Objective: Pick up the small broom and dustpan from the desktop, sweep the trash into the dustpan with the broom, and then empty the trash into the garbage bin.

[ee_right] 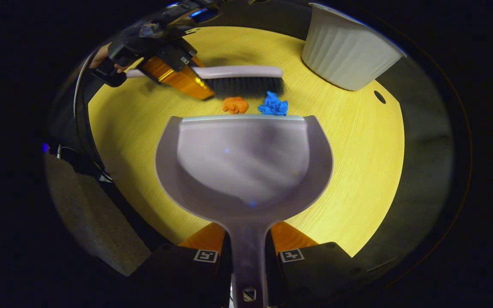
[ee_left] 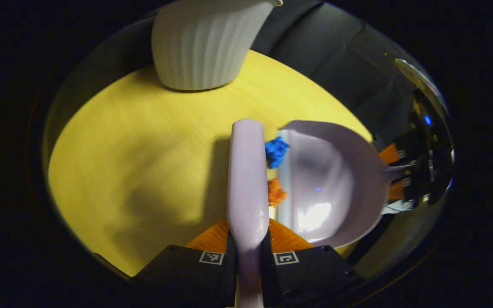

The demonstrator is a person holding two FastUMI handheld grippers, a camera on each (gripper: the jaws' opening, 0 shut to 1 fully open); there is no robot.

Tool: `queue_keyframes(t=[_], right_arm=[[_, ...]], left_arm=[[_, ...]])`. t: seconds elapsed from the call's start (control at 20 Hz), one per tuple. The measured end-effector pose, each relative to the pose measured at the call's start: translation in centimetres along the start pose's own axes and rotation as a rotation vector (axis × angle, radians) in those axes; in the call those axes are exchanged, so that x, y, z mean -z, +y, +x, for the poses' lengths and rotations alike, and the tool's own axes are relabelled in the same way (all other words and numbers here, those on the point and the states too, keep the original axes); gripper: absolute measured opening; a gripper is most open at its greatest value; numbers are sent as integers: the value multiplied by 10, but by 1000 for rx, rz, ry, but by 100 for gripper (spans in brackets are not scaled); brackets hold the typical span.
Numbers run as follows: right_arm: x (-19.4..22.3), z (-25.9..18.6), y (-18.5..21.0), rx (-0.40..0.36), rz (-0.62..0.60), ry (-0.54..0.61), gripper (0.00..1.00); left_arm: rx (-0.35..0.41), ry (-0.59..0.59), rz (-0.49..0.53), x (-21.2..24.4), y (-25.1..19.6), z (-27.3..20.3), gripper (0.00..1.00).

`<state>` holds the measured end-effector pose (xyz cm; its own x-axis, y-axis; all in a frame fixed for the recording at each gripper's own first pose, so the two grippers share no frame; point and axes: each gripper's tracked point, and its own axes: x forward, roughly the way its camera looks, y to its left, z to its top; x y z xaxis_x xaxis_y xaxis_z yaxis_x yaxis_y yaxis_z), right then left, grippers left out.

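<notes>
My left gripper (ee_left: 248, 246) is shut on the pale lilac broom (ee_left: 247, 179), which reaches forward over the yellow round table (ee_left: 144, 162). In the right gripper view the broom (ee_right: 238, 72) lies sideways with its dark bristles (ee_right: 246, 87) facing down toward the trash. An orange scrap (ee_right: 235, 105) and a blue scrap (ee_right: 273, 105) lie between the bristles and the front lip of the lilac dustpan (ee_right: 242, 162). My right gripper (ee_right: 248, 252) is shut on the dustpan's handle. The left gripper view shows the same scraps, blue (ee_left: 276, 150) and orange (ee_left: 275, 192), beside the dustpan (ee_left: 332, 184).
A white ribbed garbage bin (ee_right: 349, 51) stands at the far side of the table, also seen as the bin (ee_left: 203, 42) ahead of the broom. A small dark hole (ee_right: 379, 97) marks the tabletop near the bin. Dark floor surrounds the table's edge.
</notes>
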<state>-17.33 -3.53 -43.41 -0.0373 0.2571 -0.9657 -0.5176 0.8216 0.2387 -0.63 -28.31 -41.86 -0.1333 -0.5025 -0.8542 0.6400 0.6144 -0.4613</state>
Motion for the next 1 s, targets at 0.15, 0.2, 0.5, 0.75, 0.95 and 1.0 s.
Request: queue_keyframes(t=[0.15,0.2,0.5,0.75,0.95,1.0], right_arm=[[2,5,0,3,21,-32,34],[1,5,1,4,41,-46,34],[1,1,0,46,186,-124,37],[-1,-50,-15,156,268,-139,37],[-28,-136,-75,255,368,-186,37],[-34,-153,-91,273,394,-188,37]], left_arm=[[99,-29,-76,-8,-31,-14,28],[67,-32,-76,-9,-27,-14,28],[-103,-208,-199,-7,2,-63,28],[-332,-259,-264,26,51,-121,28],[-382,-207,-302,91,54,-137,27],[-378,-199,-304,99,52,-136,28]])
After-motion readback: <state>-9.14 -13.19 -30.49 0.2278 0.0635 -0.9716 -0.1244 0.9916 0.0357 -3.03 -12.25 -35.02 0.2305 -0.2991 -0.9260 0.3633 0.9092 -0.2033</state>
